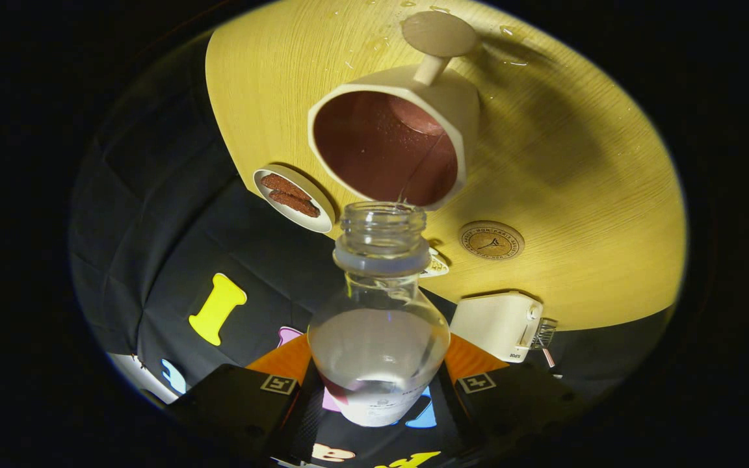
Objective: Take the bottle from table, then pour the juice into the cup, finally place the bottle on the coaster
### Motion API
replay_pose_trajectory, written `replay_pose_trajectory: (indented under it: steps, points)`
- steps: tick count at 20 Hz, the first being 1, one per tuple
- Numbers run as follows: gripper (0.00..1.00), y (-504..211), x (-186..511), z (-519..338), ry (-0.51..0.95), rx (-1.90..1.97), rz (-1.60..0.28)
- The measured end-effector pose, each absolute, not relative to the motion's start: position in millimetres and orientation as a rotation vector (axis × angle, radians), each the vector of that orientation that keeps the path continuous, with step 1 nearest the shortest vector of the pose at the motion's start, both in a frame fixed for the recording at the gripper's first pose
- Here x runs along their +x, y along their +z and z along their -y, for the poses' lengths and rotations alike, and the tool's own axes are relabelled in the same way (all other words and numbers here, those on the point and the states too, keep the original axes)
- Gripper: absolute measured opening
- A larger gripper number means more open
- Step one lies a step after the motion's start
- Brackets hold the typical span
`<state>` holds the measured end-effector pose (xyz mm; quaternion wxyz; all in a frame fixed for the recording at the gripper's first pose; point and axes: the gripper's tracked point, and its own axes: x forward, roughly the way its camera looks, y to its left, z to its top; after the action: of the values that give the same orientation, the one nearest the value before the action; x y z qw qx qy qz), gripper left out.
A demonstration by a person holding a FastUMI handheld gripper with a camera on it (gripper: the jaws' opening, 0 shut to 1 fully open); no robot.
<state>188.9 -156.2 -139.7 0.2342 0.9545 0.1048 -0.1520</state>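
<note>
While the pour runs, this is how things stand, biggest first:

Table: round pale-yellow wood-grain table (576, 169), with a few wet drops near the cup's handle.
Cup: cream faceted ceramic cup with a reddish-brown inside (391, 146), its mouth facing the gripper, just beyond the bottle's neck.
Bottle: clear plastic bottle, cap off (380, 312), tipped toward the cup, neck at the cup's rim; a thin stream of pale liquid runs from it into the cup. Some liquid remains in its body.
Gripper: gripper (378, 390) with its 2 fingers pinching the bottle's lower body, 1 on each side.
White box: small white boxy device (498, 325) at the table's edge, beside the bottle.
Dish: small white oval dish holding 2 brown biscuits (293, 198), left of the cup.
Coaster: round tan printed coaster (491, 240), bare, between cup and white box.
Progress: bottle taken; pouring under way, by my reading; setting the bottle on the coaster is left.
</note>
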Motion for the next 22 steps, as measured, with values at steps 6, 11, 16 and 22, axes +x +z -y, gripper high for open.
replay_pose_trajectory:
  steps: [6, 11, 16, 22]
  points:
    - [0.74, -140.3, 187.8, 156.2, -0.424, 2.630, -0.301]
    - [0.74, -141.8, 187.5, 161.9, -0.439, 2.639, -0.296]
    - [0.74, -142.4, 188.8, 163.5, -0.443, 2.647, -0.285]
    - [0.74, -141.6, 188.5, 163.1, -0.443, 2.593, -0.256]
